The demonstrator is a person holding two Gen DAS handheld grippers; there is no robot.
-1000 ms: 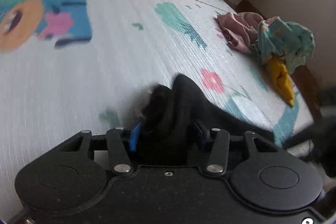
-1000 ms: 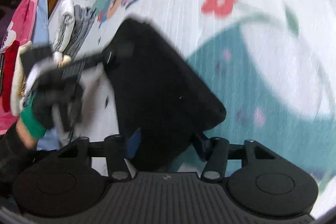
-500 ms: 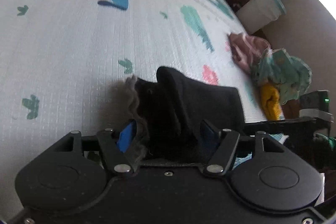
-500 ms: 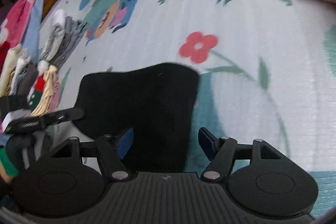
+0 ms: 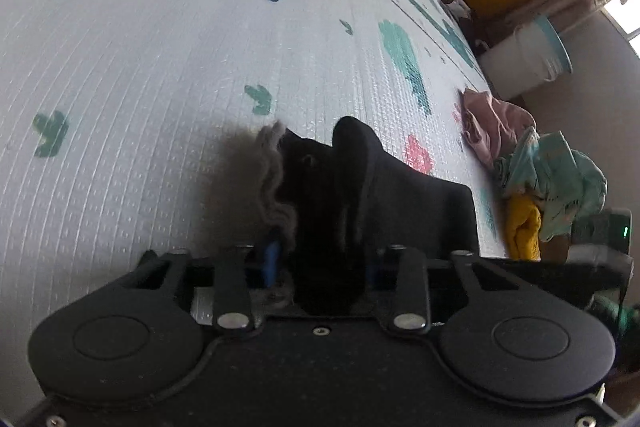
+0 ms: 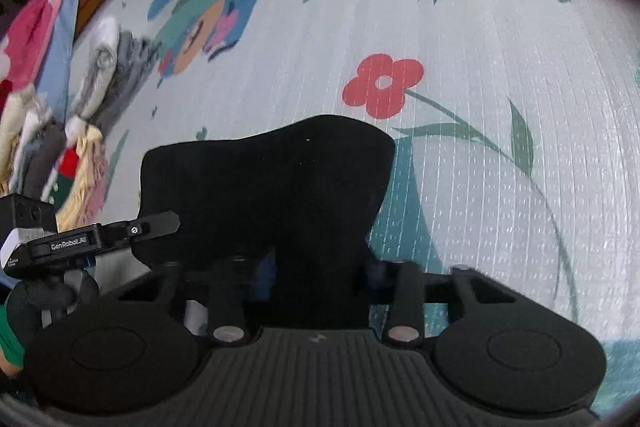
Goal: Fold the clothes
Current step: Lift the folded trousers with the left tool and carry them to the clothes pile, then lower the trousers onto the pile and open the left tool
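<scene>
I hold both the left tongs [image 5: 324, 263] and the right tongs [image 6: 320, 267] clamped on the black garment [image 6: 272, 187], so I should lower evenly toward 12 o'clock onto the play mat [image 6: 480, 107], edges aligned.

Cartoon-printed play mat [image 5: 168, 75] under black garment [image 6: 276, 183], crumpled clothes [image 5: 532, 167], folded stack [image 6: 80, 131].
</scene>
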